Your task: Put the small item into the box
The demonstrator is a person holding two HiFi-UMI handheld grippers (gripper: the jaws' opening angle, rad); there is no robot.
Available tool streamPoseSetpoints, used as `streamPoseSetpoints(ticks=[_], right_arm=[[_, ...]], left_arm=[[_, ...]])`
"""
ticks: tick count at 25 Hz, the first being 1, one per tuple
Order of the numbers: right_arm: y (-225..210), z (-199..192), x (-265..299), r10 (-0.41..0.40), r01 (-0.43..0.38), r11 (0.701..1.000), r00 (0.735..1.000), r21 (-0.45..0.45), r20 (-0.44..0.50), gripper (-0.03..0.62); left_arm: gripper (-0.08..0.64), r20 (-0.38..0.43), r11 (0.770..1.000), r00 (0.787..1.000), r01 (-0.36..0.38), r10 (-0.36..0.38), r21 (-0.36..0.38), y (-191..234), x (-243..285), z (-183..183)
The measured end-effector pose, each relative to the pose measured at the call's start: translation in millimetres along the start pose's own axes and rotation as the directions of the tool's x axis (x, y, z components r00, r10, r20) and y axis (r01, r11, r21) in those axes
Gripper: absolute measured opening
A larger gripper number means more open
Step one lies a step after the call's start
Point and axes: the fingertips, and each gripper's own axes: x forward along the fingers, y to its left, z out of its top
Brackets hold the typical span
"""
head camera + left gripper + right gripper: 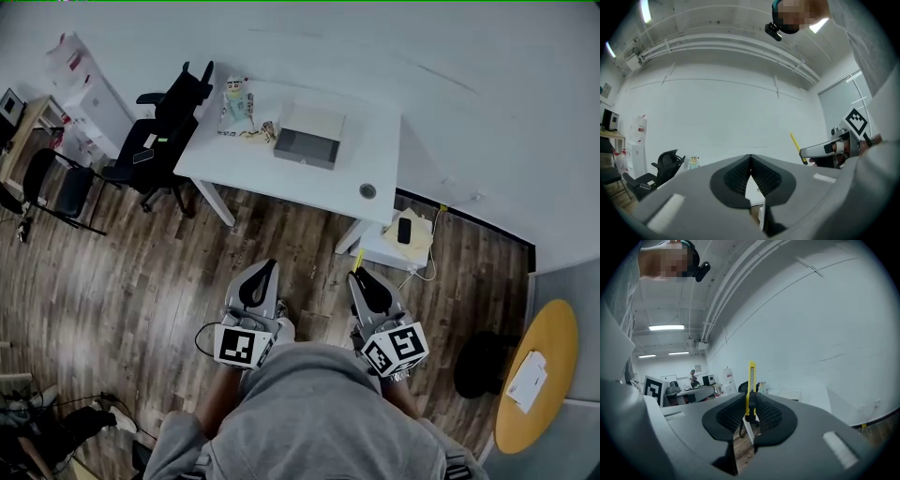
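Head view: your L gripper (266,267) & R gripper (357,277) low centre, over wood floor (141,281); grey box (309,136) on white table (375,173), upper centre.
L gripper view: jaws pressed together, nothing btwn.
R gripper view: jaws pinch yellow cutter (751,376), upright, centre frame; cutter well apart from box.

The left tool (263,272) and the right tool (359,279) sit side by side in the lower middle of the head view. They are held out from the person's grey-clad shoulders (309,412), jaws pointing toward the top of the frame. The left tool's jaws meet at the tips with nothing between them. The right tool's jaws are clamped on a yellow cutter (751,380), which sticks out past their tips.
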Motion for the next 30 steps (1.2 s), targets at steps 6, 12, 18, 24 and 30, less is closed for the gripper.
streamPoseSetpoints(ticks=[6, 12, 18, 24, 30], right_arm=[[-2, 4, 38, -0.042, 0.042, 0.999, 0.999, 0.002, 0.000, 0.081], [-1, 4, 72, -0.074, 0.074, 0.997, 0.997, 0.014, 0.008, 0.081], [5, 4, 99, -0.074, 0.073, 0.997, 0.997, 0.005, 0.007, 0.081], [6, -2, 114, -0.086, 0.086, 0.996, 0.996, 0.012, -0.007, 0.081], [-1, -2, 129, -0.089, 0.090, 0.996, 0.996, 0.024, -0.031, 0.081]], left_arm=[[0.003, 0.006, 0.999, 0.999, 0.035, -0.035, -0.010, 36, 26, -3], [0.003, 0.017, 0.997, 0.997, 0.080, -0.080, -0.010, 61, 46, -3], [0.003, 0.009, 0.997, 0.997, 0.073, -0.073, -0.016, 90, 56, -7], [0.003, 0.000, 0.997, 0.998, 0.070, -0.070, -0.032, 107, 60, -13], [0.003, -0.015, 0.997, 0.998, 0.064, -0.064, -0.032, 118, 68, -17]])
